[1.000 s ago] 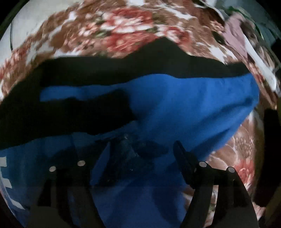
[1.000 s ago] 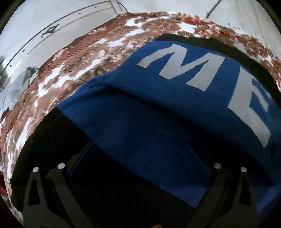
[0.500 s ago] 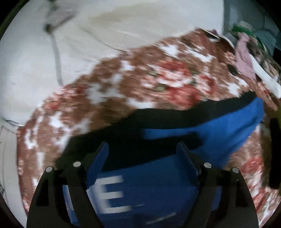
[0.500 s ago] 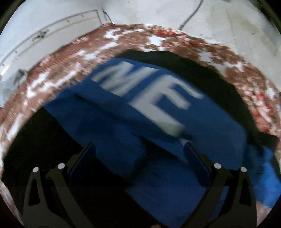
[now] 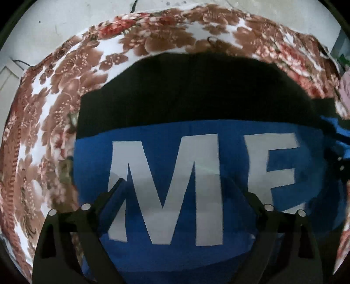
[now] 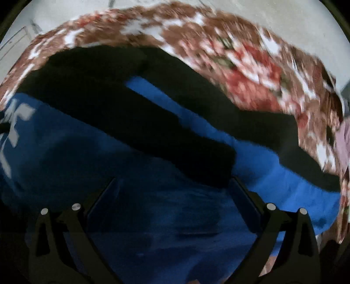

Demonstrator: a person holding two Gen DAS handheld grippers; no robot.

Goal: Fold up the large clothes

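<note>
Both sets of fingers released, empty: left gripper (image 5: 177,185) over garment (image 5: 196,251) lettering, right gripper (image 6: 172,185) over blue-black folds.

We see a floral cloth (image 5: 153,41) spread under everything, white with brown and red blossoms, curving across the top and down the left side of the left wrist view. In the right wrist view the same floral cloth (image 6: 251,72) shows along the top and right, blurred. Beyond its far edge we see a pale grey floor (image 5: 54,19), with a thin dark cable (image 5: 134,3) running off the top edge. At the left edge lies a pale panel with straight lines (image 5: 6,74). At the far right we make out a pinkish cloth (image 5: 345,87), too small to identify.
</note>
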